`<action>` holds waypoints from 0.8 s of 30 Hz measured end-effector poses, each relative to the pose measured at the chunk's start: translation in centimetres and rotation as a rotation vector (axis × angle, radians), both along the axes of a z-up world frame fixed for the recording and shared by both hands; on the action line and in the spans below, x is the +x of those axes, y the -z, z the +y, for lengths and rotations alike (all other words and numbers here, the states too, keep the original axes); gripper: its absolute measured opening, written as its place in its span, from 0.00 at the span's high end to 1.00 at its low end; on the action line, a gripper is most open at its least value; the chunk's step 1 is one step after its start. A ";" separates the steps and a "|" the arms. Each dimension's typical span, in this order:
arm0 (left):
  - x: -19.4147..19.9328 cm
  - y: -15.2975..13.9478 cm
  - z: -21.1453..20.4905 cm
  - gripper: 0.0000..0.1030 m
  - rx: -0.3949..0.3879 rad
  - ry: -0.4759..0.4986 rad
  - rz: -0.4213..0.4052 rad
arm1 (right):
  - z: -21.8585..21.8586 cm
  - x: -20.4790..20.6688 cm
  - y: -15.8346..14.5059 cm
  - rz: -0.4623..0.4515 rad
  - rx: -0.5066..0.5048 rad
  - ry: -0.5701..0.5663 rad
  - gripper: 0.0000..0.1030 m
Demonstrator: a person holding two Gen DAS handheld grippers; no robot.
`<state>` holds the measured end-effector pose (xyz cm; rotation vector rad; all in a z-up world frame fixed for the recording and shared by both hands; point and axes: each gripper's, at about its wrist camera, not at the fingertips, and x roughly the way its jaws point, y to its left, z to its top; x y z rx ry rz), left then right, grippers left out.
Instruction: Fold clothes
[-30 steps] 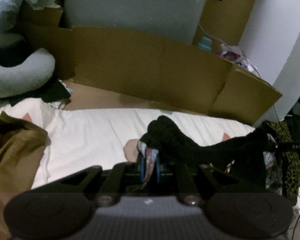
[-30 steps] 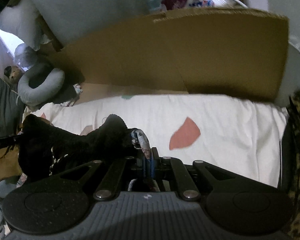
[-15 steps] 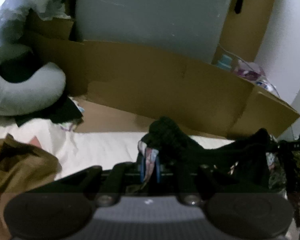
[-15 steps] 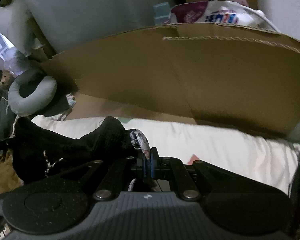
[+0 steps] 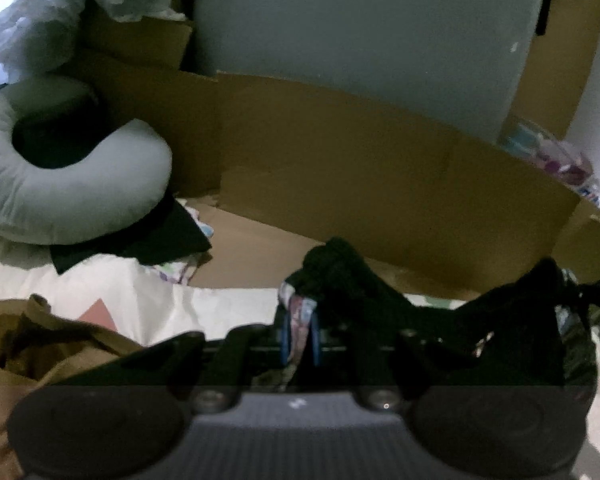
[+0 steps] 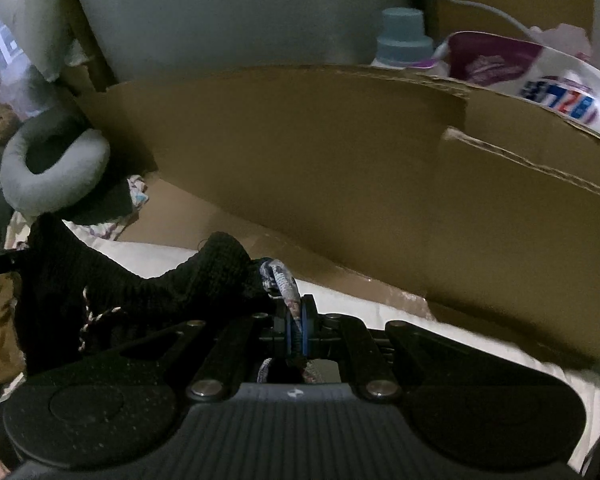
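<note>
Directly ahead, cardboard wall flanks neck pillow.

Ahead: a cardboard wall stands close, blocking forward travel.
Far left: a grey neck pillow and brown garment crowd that side.
Open: white bed sheet below the cardboard lies bare.

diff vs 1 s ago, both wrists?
Both tongs, left and right, rose with the black knit garment; less white bedsheet shows, and the cardboard wall looms nearer. Unchanged: both stay clamped on the garment's patterned edge; nothing released.
</note>
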<state>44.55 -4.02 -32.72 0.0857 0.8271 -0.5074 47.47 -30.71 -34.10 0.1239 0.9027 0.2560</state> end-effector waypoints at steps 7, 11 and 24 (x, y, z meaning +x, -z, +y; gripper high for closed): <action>1.9 0.8 -0.4 0.90 0.017 -0.011 0.007 | 2.0 1.4 0.7 0.016 -0.078 -0.043 0.98; 2.7 0.8 -0.7 0.90 0.024 -0.024 0.000 | 2.5 2.2 0.7 0.011 -0.099 -0.043 0.98; 5.5 1.2 -1.7 0.91 0.053 -0.077 -0.020 | 3.7 4.9 1.4 0.000 -0.167 -0.029 0.98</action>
